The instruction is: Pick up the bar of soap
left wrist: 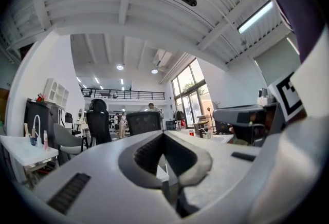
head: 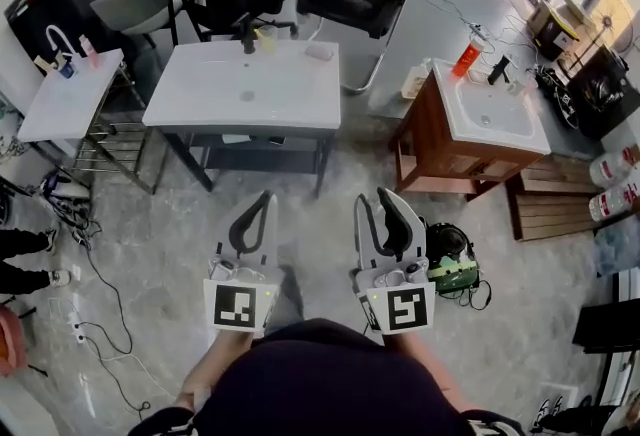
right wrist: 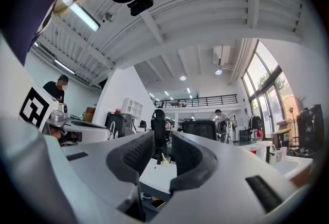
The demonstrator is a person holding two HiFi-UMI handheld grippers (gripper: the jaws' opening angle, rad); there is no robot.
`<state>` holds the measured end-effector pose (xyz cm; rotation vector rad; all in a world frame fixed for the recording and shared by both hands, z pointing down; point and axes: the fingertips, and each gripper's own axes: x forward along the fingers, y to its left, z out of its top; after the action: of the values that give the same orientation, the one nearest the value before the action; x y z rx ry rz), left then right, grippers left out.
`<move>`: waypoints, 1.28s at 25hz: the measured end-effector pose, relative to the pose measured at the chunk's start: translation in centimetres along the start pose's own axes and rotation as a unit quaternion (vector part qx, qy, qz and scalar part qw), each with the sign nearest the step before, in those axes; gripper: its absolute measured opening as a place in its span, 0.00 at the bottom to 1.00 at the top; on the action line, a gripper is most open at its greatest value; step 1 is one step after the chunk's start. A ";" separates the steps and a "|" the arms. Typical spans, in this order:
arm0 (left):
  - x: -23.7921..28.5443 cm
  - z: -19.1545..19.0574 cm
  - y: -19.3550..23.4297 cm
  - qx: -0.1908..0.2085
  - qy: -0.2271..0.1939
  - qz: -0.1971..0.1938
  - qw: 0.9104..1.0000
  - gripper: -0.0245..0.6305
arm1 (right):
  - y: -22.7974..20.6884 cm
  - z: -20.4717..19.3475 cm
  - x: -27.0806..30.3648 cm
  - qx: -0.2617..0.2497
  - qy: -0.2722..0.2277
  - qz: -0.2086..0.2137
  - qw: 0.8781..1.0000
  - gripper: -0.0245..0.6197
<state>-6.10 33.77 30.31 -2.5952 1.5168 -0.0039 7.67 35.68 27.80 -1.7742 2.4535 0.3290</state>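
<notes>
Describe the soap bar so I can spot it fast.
Start at the wide white sink in the middle of the head view. Along its back edge, right of the black tap and the cup, a small pale block lies near the right corner. It is the only flat, low thing there, probably the soap.

Left claw closed, right claw parted.

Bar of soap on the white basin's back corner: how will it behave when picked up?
The bar of soap looks small, flat and blocky: probably light, rigid, unlikely to roll or tip. On the basin top near the faucet, it may be wet and slippery; that cannot be seen.
</notes>
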 end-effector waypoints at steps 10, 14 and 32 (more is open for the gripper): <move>9.9 -0.4 6.9 0.005 -0.002 -0.023 1.000 0.04 | -2.3 -1.8 11.9 -0.005 0.007 -0.011 1.000 0.20; 12.7 -1.5 9.2 0.003 0.010 -0.033 0.999 0.04 | -3.0 -2.7 15.4 -0.005 0.012 -0.022 1.000 0.20; 19.8 -4.3 14.0 -0.015 0.018 -0.078 0.997 0.04 | -5.5 -5.0 22.4 -0.015 0.030 -0.076 0.997 0.20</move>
<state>-8.77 9.32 31.58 -2.7448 1.3312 -0.0450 5.97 12.19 27.49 -1.9982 2.3457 0.3051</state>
